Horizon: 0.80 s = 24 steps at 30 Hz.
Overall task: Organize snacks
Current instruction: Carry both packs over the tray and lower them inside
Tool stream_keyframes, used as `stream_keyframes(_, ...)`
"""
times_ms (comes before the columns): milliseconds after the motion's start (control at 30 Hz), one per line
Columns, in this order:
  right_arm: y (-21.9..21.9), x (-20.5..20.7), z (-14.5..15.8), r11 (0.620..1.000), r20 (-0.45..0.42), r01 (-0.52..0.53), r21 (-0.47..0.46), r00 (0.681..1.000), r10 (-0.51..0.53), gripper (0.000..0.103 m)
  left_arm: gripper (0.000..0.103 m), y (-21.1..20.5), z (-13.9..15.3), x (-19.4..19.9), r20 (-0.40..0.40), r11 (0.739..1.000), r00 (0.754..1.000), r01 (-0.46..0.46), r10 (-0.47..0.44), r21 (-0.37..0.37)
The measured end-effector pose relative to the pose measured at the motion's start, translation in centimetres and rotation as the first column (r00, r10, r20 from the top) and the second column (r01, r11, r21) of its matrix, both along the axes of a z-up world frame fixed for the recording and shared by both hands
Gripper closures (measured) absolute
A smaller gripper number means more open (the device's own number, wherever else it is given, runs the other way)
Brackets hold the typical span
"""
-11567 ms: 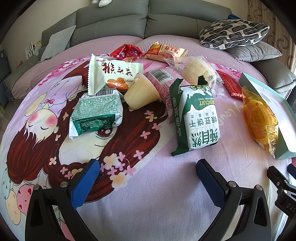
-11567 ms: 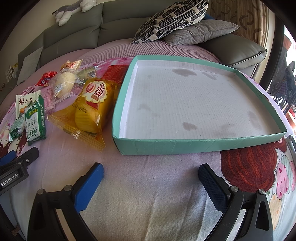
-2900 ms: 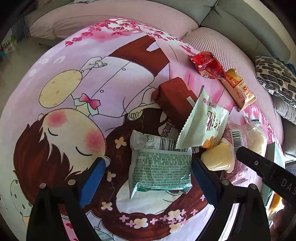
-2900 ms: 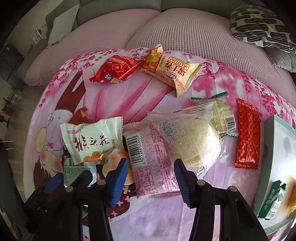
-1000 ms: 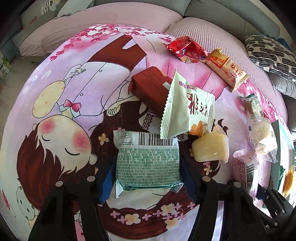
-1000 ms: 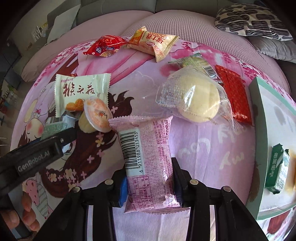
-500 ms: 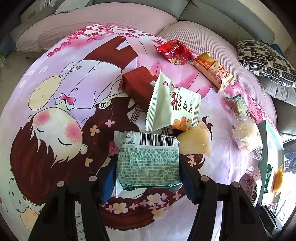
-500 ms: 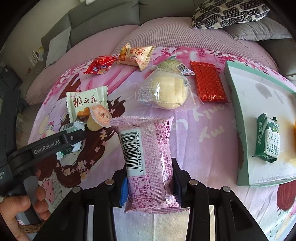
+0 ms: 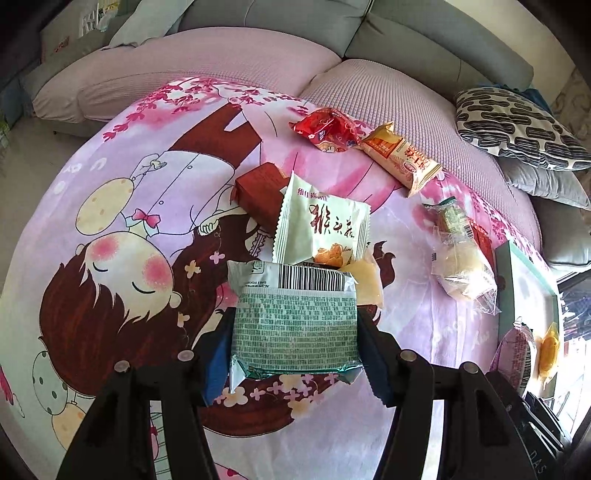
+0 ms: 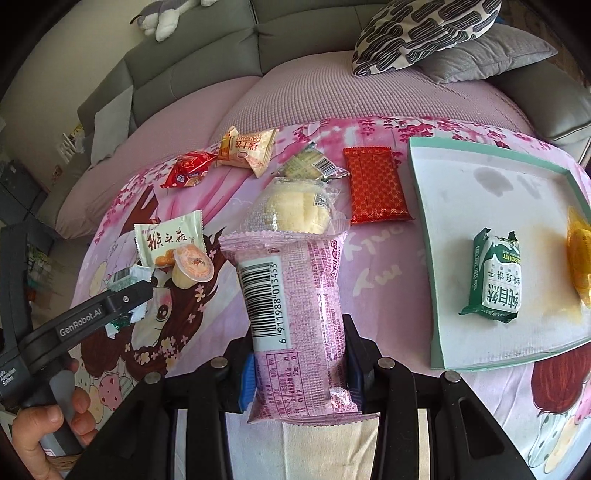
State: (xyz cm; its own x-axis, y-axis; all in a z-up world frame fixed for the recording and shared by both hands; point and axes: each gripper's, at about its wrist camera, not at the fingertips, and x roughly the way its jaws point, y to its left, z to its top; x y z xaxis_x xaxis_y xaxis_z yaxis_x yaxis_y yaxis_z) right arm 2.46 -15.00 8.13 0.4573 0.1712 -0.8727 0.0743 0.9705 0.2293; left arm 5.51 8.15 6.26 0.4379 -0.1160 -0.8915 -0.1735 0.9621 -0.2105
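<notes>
My left gripper (image 9: pixel 295 360) is shut on a green-and-white snack pack (image 9: pixel 295 321) and holds it above the cartoon blanket. My right gripper (image 10: pixel 299 369) is shut on a pink snack pack (image 10: pixel 295 314), lifted above the blanket. The teal-rimmed tray (image 10: pixel 428 258) lies at the right and holds a green biscuit pack (image 10: pixel 495 280) and a yellow pack (image 10: pixel 580 258). On the blanket lie a white-green pack (image 9: pixel 321 225), a jelly cup (image 10: pixel 192 269), a bun in clear wrap (image 10: pixel 295 210), and a red flat pack (image 10: pixel 375 188).
A dark red box (image 9: pixel 258 194), a red wrapper (image 9: pixel 325 129) and an orange-white pack (image 9: pixel 402 158) lie farther back. Grey sofa cushions and a patterned pillow (image 10: pixel 424 33) ring the far side. The left gripper's body and the person's hand (image 10: pixel 48 417) show at lower left.
Both grippers have lifted their packs higher off the blanket. The right gripper has swung right, so the tray shows more fully.
</notes>
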Motion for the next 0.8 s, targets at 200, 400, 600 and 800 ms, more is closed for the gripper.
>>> stream_keyframes(200,-2.5,-0.4,0.7,0.999,0.02,0.05,0.021,0.999,-0.05,0.062,0.04,-1.1,2.4,-0.6,0.064,1.0,0.998,0.021,-0.022,0.006)
stream_keyframes(400,-7.0,-1.4,1.1,0.988,0.041,0.154,0.027,0.987,-0.155,0.062,0.04,-4.0,3.8,-0.8,0.098,0.997,0.992,0.073,-0.075,0.019)
stream_keyframes(600,-13.0,-3.2,1.3,0.953,0.062,0.302,-0.022,0.952,-0.3,0.062,0.04,-8.2,4.9,-0.8,0.119,0.986,0.979,0.164,-0.165,0.012)
stream_keyframes(800,-18.3,-4.8,1.2,0.912,0.071,0.409,-0.018,0.911,-0.407,0.062,0.04,-13.4,5.3,-1.2,0.13,0.963,0.955,0.268,-0.267,0.008)
